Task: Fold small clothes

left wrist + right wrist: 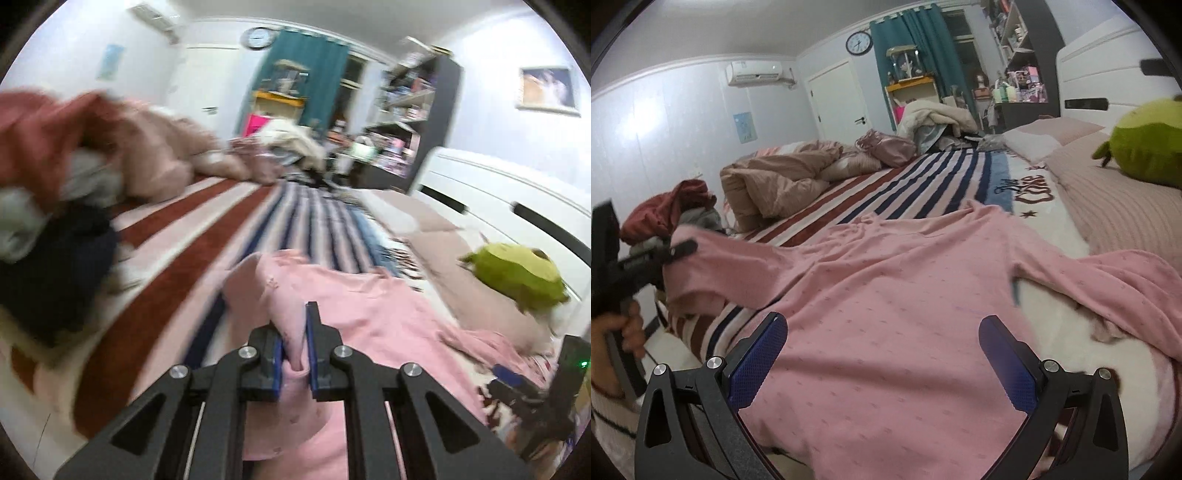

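A pink garment (886, 295) with a faint dotted pattern lies spread across a bed covered by a striped blanket (923, 177) in red, navy and white. The left tool (295, 332) is clamped tight on a bunched fold of the pink fabric, which is squeezed between its blue pads. In the right wrist view, that same tool (677, 249) appears at the far left, held by a hand (624, 328), lifting one end of the garment off the bed so the cloth sags between the raised end and the mattress. The right tool (882, 354) hovers over the middle of the garment with its two blue-padded fingers spread wide apart, nothing pinched between them. A pile of other clothes (672, 214), red and grey, sits near the bed's left edge. A rumpled beige quilt (775, 177) lies further back. A green plush toy (1145, 147) rests on the pillows at right.
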Motion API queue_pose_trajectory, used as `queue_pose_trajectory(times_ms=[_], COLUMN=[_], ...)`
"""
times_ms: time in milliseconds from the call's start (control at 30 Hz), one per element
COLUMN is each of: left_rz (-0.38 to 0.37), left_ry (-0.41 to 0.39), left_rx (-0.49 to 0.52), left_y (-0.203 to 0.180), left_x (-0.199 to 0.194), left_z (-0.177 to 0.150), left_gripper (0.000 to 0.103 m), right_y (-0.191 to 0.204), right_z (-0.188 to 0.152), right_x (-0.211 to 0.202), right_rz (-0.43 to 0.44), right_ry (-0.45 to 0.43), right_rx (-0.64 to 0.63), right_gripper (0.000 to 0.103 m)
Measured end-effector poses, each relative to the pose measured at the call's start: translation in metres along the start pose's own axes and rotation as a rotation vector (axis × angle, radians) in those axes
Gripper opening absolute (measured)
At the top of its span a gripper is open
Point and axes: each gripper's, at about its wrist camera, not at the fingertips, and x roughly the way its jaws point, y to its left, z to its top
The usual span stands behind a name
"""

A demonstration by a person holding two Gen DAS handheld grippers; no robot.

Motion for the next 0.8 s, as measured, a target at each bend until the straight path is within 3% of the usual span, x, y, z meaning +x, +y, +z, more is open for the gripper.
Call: queue_pose_trajectory(times_ms=[100,167,233,333,467,600,800], left_rz=[-0.138,-0.189,-0.246,-0.279,-0.309,-0.255,0.003], left_ry=[0.053,0.11,0.21,0.343,0.351,0.259,0.12], left_rx=[0.028,0.062,0.079,0.007,0.015,0.043,0.083], left_y=[-0.044,-0.076,-0.106,-0.125,-0.128,-0.122,-0.069], left_x=[0.019,0.038,0.077,0.102,0.086,0.053,0.003], left_z=[-0.001,-0.007,-0.022,-0.045,-0.052,-0.036,-0.022], left_gripper=[0.008,0.008,0.01,0.013,0.043,0.05,0.063], right_y=[-0.025,-0.041,-0.054,-0.069,-0.074,-0.061,-0.002], right_z=[-0.005,-0.009,-0.012,-0.016,-0.023,-0.022,-0.014], right_x=[-0.018,-0.029,-0.037,-0.044,-0.044,-0.037,0.001], right_rz=[0.002,-0.006,-0.009,-0.022,-0.056,0.006,0.148], right_ry=[-0.019,-0.03,-0.032,-0.014,0.023,0.031,0.081], right_rx=[0.028,0.049,0.066,0.058,0.008,0.001,-0.058], right_gripper=[0.103,0.103,0.103,0.103,0.103,0.103,0.103])
